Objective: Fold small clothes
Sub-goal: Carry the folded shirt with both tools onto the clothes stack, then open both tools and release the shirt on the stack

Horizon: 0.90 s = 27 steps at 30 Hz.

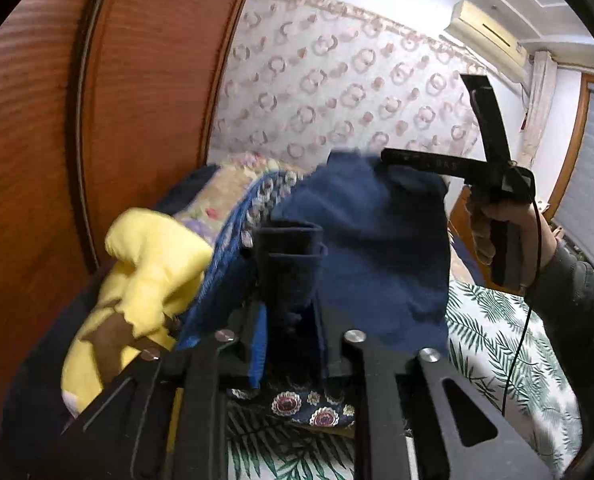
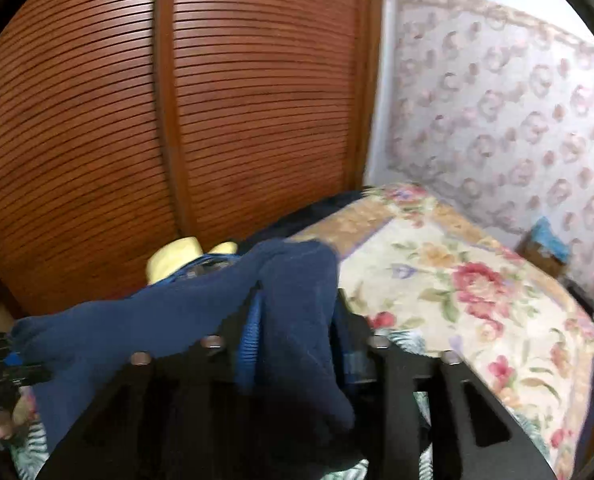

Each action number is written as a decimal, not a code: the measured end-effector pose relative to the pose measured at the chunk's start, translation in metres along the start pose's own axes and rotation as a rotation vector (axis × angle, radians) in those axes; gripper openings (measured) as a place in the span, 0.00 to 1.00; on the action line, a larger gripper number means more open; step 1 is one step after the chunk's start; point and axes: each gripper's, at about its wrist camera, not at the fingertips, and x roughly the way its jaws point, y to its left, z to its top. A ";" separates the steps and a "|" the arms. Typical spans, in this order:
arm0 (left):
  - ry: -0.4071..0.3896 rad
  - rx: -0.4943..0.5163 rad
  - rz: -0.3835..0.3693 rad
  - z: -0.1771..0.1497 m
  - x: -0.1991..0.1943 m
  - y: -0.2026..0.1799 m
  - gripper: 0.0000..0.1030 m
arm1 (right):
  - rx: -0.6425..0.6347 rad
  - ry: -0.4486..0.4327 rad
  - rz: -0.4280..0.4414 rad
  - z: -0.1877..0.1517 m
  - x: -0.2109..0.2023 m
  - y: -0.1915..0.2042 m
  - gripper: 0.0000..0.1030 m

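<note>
Both grippers are up in the air with one dark blue garment (image 1: 361, 240) strung between them. The left gripper (image 1: 289, 280) has its two fingers pressed close on a bunched, doubled-over edge of that cloth, which stands up between the pads like a thick cuff. From that same camera the right gripper (image 1: 413, 164) shows off to the right, held in a bare hand (image 1: 493, 232), its long black finger lying across the garment's top corner; from this side I cannot tell how tightly it closes. The right wrist view settles it: the right gripper (image 2: 297, 320) has its fingers drawn in on a fold of the blue cloth (image 2: 177, 320), which drapes over the blue finger pads (image 2: 249, 344) and hangs down in front of the lens. The fabric runs away to the left of that view toward the other gripper, only a black sliver at the frame's edge. Both pictures are smeared with motion.

Below, the bed wears a white sheet with green palm leaves (image 1: 505, 344). Just under the left gripper lies a navy cloth with round flower medallions (image 1: 313, 408). A yellow plush toy (image 1: 145, 280) with a brown patch sits against the slatted wooden wardrobe doors (image 2: 217, 100), touching a blue patterned knit (image 1: 233, 240) beside it. Farther back a folded floral quilt (image 2: 457, 280) with red roses covers the bed up to the wall, papered in pale pink rings (image 1: 337, 80). An air conditioner (image 1: 489, 36) hangs high on the right wall, near a shuttered window (image 1: 593, 168).
</note>
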 end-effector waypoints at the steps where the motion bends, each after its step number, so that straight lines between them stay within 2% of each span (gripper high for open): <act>1: -0.025 0.013 0.013 0.003 -0.004 -0.002 0.37 | 0.007 -0.022 -0.031 0.000 -0.007 -0.001 0.50; 2: -0.053 0.024 0.018 0.006 -0.009 -0.004 0.43 | 0.018 -0.051 -0.056 0.001 -0.015 -0.003 0.54; 4: -0.087 0.041 0.012 0.012 -0.014 -0.008 0.60 | 0.037 -0.103 -0.075 0.000 -0.031 -0.004 0.56; 5: -0.097 0.052 0.006 0.015 -0.014 -0.011 0.65 | 0.039 -0.122 -0.069 -0.001 -0.038 -0.002 0.56; 6: -0.101 0.062 -0.003 0.017 -0.013 -0.013 0.73 | 0.045 -0.125 -0.035 -0.004 -0.045 0.000 0.56; 7: -0.096 0.070 -0.014 0.020 -0.009 -0.016 0.75 | 0.051 -0.112 0.016 -0.006 -0.047 0.004 0.56; 8: -0.080 0.078 -0.021 0.020 -0.003 -0.018 0.75 | 0.053 -0.097 0.058 -0.010 -0.048 0.008 0.56; 11: -0.003 0.100 -0.033 0.017 0.021 -0.027 0.75 | 0.018 -0.047 0.102 -0.026 -0.038 0.026 0.56; 14: 0.074 0.132 -0.008 0.003 0.046 -0.031 0.75 | -0.009 -0.027 0.063 -0.036 -0.021 0.035 0.56; 16: 0.099 0.145 0.010 -0.003 0.055 -0.031 0.75 | 0.007 -0.016 0.056 -0.039 -0.007 0.031 0.56; 18: 0.112 0.140 0.010 -0.006 0.059 -0.030 0.75 | 0.016 0.000 0.031 -0.041 0.008 0.026 0.56; 23: 0.119 0.150 0.021 -0.009 0.062 -0.030 0.75 | 0.079 0.007 0.079 -0.035 0.037 0.015 0.56; 27: 0.113 0.162 0.032 -0.009 0.058 -0.034 0.75 | 0.124 -0.001 0.094 -0.043 0.040 -0.003 0.58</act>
